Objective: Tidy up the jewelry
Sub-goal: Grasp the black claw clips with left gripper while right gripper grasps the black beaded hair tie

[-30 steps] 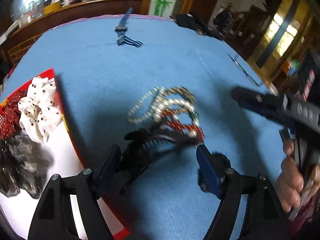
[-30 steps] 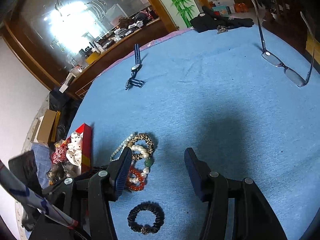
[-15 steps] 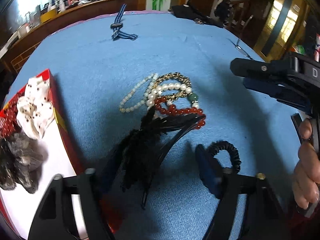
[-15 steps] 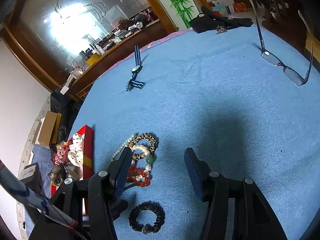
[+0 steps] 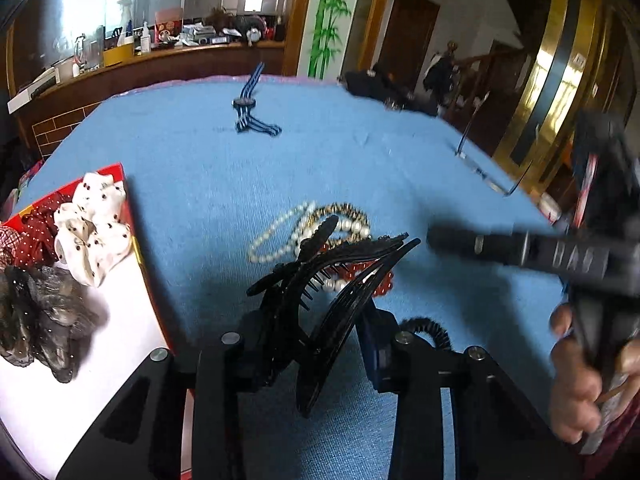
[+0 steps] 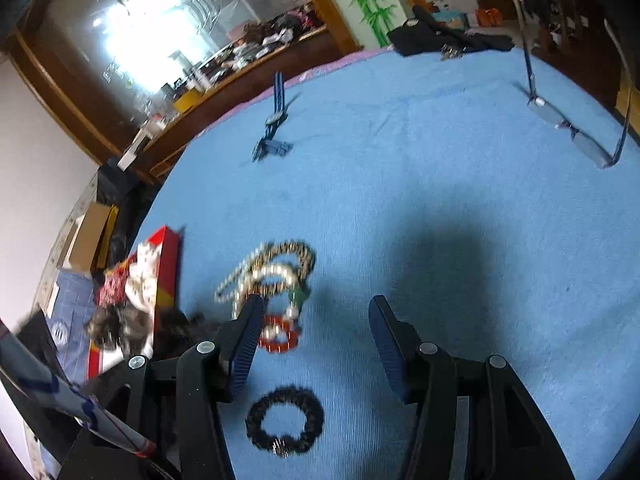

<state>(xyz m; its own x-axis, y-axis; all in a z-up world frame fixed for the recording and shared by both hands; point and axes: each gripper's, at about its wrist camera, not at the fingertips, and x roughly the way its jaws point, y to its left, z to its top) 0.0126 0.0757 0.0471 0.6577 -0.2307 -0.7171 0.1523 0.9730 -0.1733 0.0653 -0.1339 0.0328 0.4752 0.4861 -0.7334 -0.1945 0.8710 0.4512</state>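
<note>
Left hand-held gripper (image 5: pixel 316 344) has just closed on the glossy toothed black hair clip (image 5: pixel 340 280) — right hand-held gripper (image 6: pixel 316 344) gapes, empty.

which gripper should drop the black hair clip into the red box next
Left. The left gripper, whose jaws have just been closing, has the black hair clip between them, beside the red box. The right gripper is open and holds nothing.

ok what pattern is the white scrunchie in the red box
White with small dark polka dots. The white scrunchie shows best in the left wrist view, at the red box's far end.
</note>
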